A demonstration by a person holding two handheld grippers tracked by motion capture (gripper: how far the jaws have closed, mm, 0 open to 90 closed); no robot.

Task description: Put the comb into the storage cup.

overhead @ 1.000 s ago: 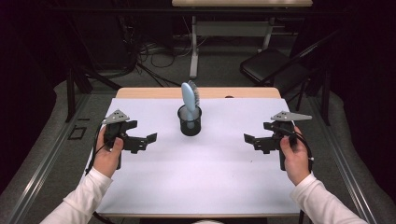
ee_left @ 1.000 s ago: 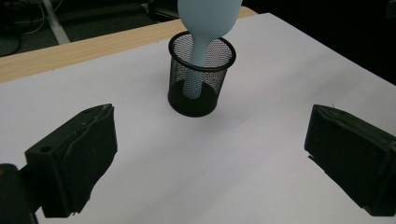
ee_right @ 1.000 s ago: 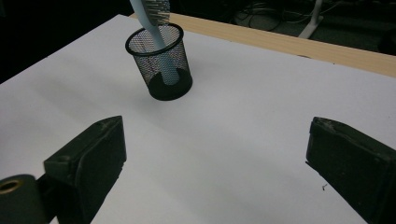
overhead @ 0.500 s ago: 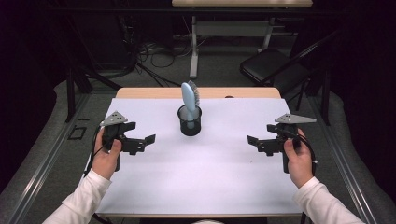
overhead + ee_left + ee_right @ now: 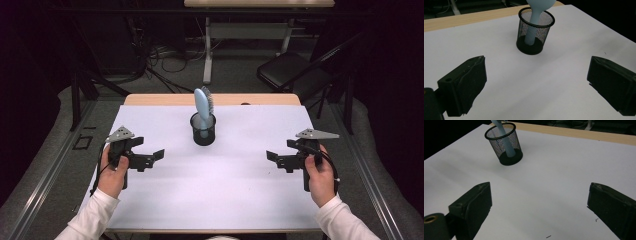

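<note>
Hairbrush (image 5: pixel 202 103) probably upright, between distant jaws.

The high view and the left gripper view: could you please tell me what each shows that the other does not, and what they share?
High view alone: the bristled head of the pale blue brush, both hands, the right hand-held gripper, a chair and cables on the floor behind the table. Left gripper view alone: a close look through the cup's mesh at the brush handle reaching the cup's bottom, and the left hand-held gripper's two wide-apart pads. Both share the black mesh cup, the brush standing in it, and the white table top.
</note>
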